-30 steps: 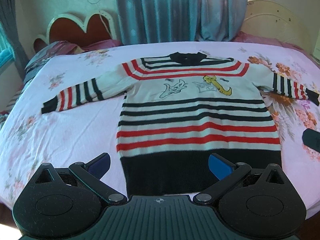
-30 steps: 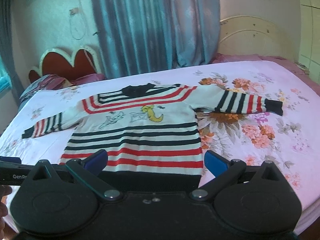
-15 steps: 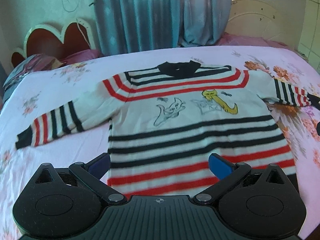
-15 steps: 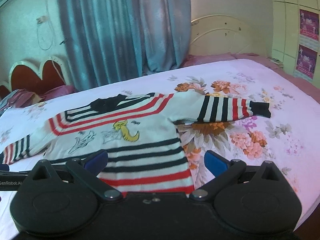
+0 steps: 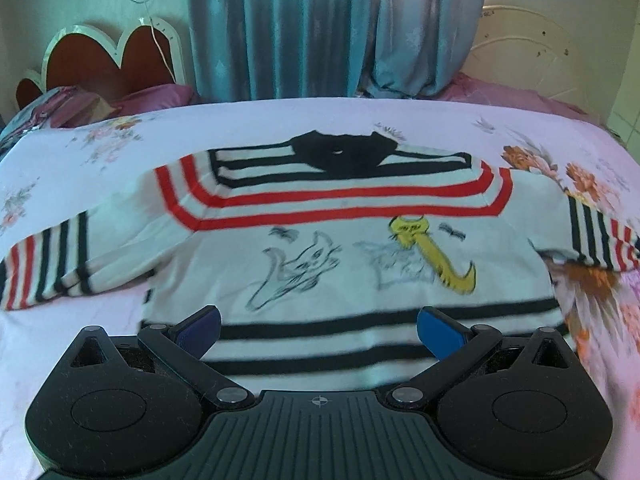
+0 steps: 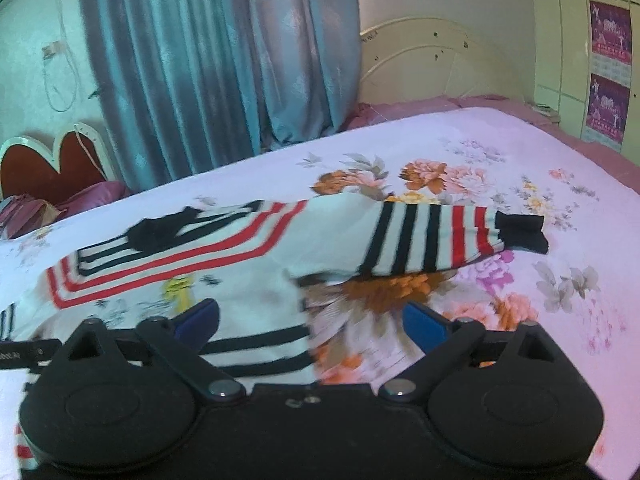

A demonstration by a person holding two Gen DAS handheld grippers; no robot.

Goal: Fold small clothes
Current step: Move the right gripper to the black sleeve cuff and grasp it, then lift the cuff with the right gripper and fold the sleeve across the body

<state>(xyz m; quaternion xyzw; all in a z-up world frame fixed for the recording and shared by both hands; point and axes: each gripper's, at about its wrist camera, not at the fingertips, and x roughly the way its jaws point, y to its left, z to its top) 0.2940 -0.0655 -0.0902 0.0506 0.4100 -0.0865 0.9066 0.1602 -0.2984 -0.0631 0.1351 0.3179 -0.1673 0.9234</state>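
Note:
A small white sweater (image 5: 344, 256) with red and black stripes, a black collar and cat drawings lies flat, face up, on the bed, both sleeves spread out. My left gripper (image 5: 318, 334) is open and empty, low over the sweater's striped body. My right gripper (image 6: 310, 324) is open and empty, over the sweater's right side edge (image 6: 296, 296), just short of the striped right sleeve (image 6: 432, 240). The left sleeve (image 5: 44, 268) shows at the left edge of the left wrist view. The sweater's hem is hidden behind the grippers.
The bed carries a pink floral sheet (image 6: 520, 208). Blue curtains (image 5: 332, 28) hang behind it. A heart-shaped headboard (image 5: 108, 60) and pillows (image 5: 64, 104) stand at the far left, a cream headboard (image 6: 436, 68) at the far right. The left gripper's body (image 6: 24, 354) shows at the right wrist view's left edge.
Both grippers have moved forward over the sweater, from its hem toward the chest. The right gripper has also turned toward the right sleeve. The sweater has not moved.

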